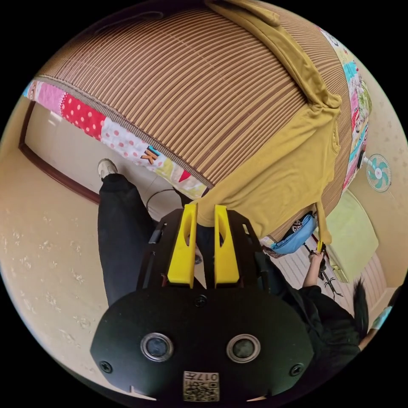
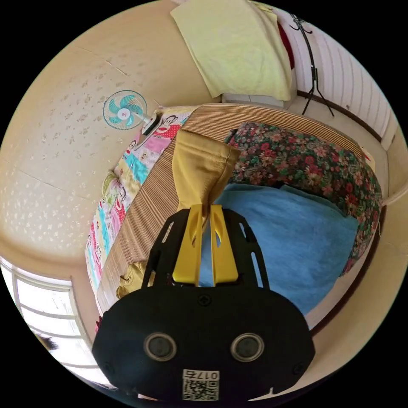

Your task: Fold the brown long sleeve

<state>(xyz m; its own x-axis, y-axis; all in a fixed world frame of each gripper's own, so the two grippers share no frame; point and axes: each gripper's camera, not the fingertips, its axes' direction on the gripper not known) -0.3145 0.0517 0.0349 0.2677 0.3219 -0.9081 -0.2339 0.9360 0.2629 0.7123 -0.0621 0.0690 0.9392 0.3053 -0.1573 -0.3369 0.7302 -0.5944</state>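
Note:
The brown long sleeve (image 1: 272, 170) is a mustard-brown shirt lying on a striped bamboo mat (image 1: 170, 85) on a bed, with one sleeve (image 1: 280, 46) stretching away across the mat. My left gripper (image 1: 206, 208) is shut on a corner of its hem at the bed's edge. Further along the same hem, a hand holds my right gripper (image 1: 319, 246), which pinches the other corner. In the right gripper view, my right gripper (image 2: 206, 208) is shut on a ribbed edge of the shirt (image 2: 199, 170), which hangs bunched from the jaws.
A patchwork quilt (image 1: 106, 127) sticks out under the mat. The person's black-trousered leg (image 1: 123, 238) stands beside the bed. A blue blanket (image 2: 289, 238) and a floral one (image 2: 306, 157) lie on the bed. A fan (image 2: 124, 109), a pale green cloth (image 2: 233, 42) and a coat stand (image 2: 312, 63) are nearby.

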